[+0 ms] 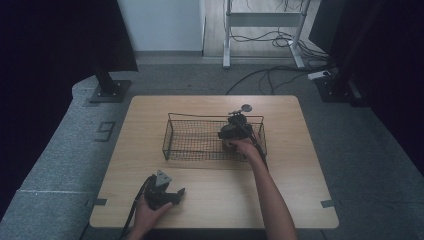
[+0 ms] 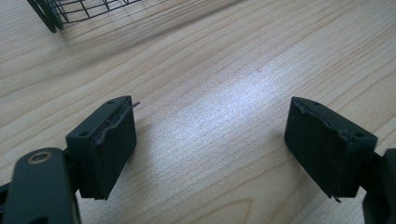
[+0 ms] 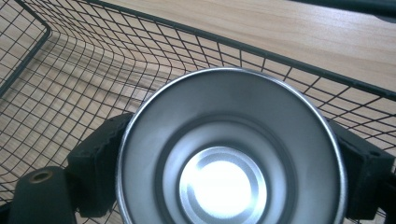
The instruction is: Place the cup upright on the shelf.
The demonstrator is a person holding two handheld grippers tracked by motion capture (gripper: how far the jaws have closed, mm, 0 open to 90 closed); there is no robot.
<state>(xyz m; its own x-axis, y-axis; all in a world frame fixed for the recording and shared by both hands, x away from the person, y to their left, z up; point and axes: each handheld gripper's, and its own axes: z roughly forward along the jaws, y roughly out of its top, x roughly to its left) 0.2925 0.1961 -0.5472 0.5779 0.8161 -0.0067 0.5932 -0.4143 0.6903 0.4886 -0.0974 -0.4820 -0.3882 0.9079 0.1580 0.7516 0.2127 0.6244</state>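
High view: my right gripper (image 1: 234, 136) sits inside the black wire-mesh basket (image 1: 175, 131) at its right end, on the light wooden table (image 1: 210, 200); my left gripper (image 1: 172, 196) rests on the table's near left part. Left gripper view: jaws wide apart, nothing between them, bare wood below. Right gripper view: jaws clamped on either side of a round shiny steel cup (image 3: 231, 149), mouth facing the camera, inside the basket.

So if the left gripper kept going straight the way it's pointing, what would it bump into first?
Probably the bare wooden table. The left gripper points down at it with open jaws and nothing between them. The wire basket sits farther off to one side.
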